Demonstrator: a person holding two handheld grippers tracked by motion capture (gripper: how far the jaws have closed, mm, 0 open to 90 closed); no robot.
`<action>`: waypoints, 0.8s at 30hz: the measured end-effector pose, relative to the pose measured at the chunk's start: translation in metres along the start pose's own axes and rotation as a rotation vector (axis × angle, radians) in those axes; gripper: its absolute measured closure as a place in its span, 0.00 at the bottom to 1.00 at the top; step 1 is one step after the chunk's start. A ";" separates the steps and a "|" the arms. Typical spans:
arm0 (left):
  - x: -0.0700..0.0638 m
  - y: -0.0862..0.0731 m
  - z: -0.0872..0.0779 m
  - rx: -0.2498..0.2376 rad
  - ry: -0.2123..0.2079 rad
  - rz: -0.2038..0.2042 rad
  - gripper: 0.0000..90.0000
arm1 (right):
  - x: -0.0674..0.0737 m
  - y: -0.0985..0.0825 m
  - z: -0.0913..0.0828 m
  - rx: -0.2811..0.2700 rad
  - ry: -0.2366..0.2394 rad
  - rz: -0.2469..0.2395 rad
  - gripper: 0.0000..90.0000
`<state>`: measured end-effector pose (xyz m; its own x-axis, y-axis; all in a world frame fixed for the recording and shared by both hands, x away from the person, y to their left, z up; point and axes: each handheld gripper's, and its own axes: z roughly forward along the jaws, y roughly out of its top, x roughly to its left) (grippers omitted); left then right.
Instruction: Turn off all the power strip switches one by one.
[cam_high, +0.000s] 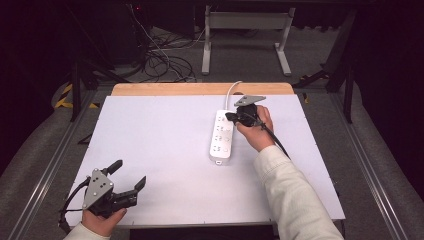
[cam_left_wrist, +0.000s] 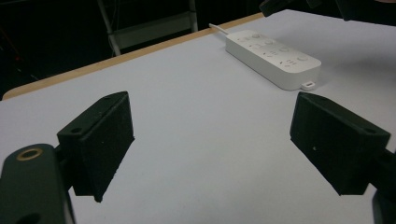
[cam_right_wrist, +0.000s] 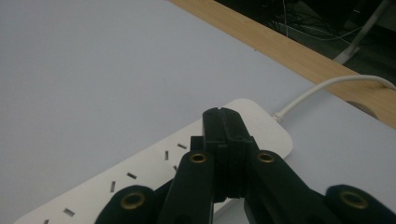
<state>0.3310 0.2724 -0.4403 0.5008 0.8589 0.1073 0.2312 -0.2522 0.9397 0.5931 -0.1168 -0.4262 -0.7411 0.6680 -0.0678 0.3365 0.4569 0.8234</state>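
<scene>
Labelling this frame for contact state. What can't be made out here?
- Whether the right claw touches the power strip: in the right gripper view its shut jaws cover the spot beneath their tips.
- Power strip's near end: cut off by the bottom edge of the right gripper view.
- White cord: its far end drops out of sight behind the table edge, high view.
- Switch state: too small.

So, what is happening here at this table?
A person holds a gripper in each hand. The right gripper, its jaws shut with nothing between them, is over the far end of the white power strip, near its cord. The left gripper is open near the front left corner of the table, apart from the strip.
</scene>
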 end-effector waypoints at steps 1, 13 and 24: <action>0.000 0.000 0.000 0.000 0.002 0.001 0.16 | -0.003 0.000 0.000 -0.002 -0.006 0.005 1.00; 0.000 0.000 0.001 0.005 0.002 -0.006 0.15 | -0.030 -0.011 0.007 0.001 -0.050 0.072 1.00; 0.002 -0.001 0.002 0.007 0.001 -0.008 0.16 | -0.030 -0.019 0.023 0.026 -0.029 0.085 1.00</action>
<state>0.3331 0.2732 -0.4415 0.4983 0.8612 0.0999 0.2407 -0.2481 0.9383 0.6227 -0.1317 -0.4525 -0.6919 0.7218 -0.0150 0.4131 0.4128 0.8118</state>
